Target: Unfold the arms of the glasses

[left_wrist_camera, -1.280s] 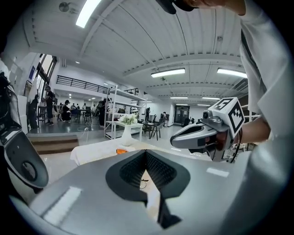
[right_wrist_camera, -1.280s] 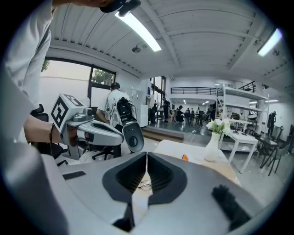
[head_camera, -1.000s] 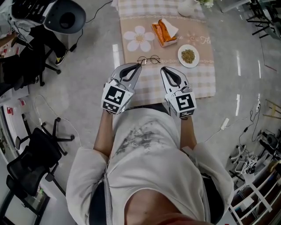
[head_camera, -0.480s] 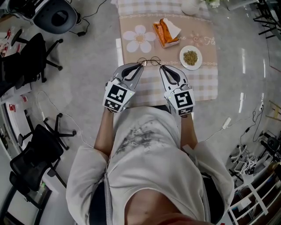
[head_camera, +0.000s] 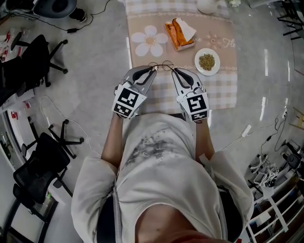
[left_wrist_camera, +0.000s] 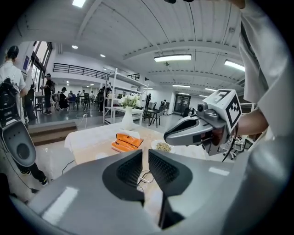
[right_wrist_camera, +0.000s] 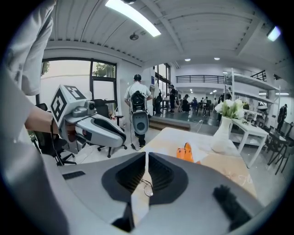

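Thin wire-rimmed glasses [head_camera: 161,65] lie on the checked cloth near the table's front edge. My left gripper [head_camera: 154,69] has its tips at the glasses' left end. Its jaws are opening, and a narrow gap shows between them in the left gripper view [left_wrist_camera: 145,151]. Nothing is pressed there; the glasses' wire [left_wrist_camera: 144,177] shows on the cloth below. My right gripper [head_camera: 175,71] sits just right of the glasses' right end with its jaws shut [right_wrist_camera: 146,153]. One lens [right_wrist_camera: 147,189] shows through the slit under its tips. I cannot tell whether it touches the frame.
On the cloth beyond the glasses are an orange packet with a white tissue [head_camera: 179,33], a white plate of greenish bits [head_camera: 207,61] and a white vase [head_camera: 207,7]. Black office chairs [head_camera: 42,156] and cables stand on the floor to the left.
Both grippers have come a little forward and lower toward the glasses. The left jaws have parted. The glasses keep their place on the cloth.
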{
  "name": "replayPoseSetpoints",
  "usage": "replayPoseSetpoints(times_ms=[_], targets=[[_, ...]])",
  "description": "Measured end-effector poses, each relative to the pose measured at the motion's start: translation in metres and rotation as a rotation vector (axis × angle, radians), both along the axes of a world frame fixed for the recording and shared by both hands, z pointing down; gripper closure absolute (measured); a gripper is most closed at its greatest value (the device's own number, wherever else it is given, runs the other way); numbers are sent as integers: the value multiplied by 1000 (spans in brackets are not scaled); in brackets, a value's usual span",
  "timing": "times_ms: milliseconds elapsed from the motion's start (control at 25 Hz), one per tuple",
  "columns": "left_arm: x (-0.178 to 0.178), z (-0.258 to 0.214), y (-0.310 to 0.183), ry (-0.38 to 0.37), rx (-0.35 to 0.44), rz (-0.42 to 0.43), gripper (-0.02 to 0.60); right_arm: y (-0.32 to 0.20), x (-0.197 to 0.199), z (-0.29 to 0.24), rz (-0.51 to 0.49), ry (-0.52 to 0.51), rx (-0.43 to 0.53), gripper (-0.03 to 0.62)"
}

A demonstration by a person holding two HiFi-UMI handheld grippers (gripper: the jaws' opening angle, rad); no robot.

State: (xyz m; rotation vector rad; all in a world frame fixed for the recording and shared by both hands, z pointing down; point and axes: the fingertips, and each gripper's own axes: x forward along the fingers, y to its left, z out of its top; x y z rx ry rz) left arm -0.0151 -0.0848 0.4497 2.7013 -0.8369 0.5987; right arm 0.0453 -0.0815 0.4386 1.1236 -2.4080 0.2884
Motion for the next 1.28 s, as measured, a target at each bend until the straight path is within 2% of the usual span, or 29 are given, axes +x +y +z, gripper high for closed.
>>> replayPoseSetpoints(times_ms=[520, 640, 1280], targets=[[14, 30, -8, -52, -37, 54, 508, -11, 8, 25, -9, 18, -46, 576], [17, 37, -10, -66, -46, 71, 500, -12, 9, 32, -10, 26, -62, 526], [26, 85, -15, -163, -97, 163, 469, -16, 15, 64, -20, 54, -132, 500]])
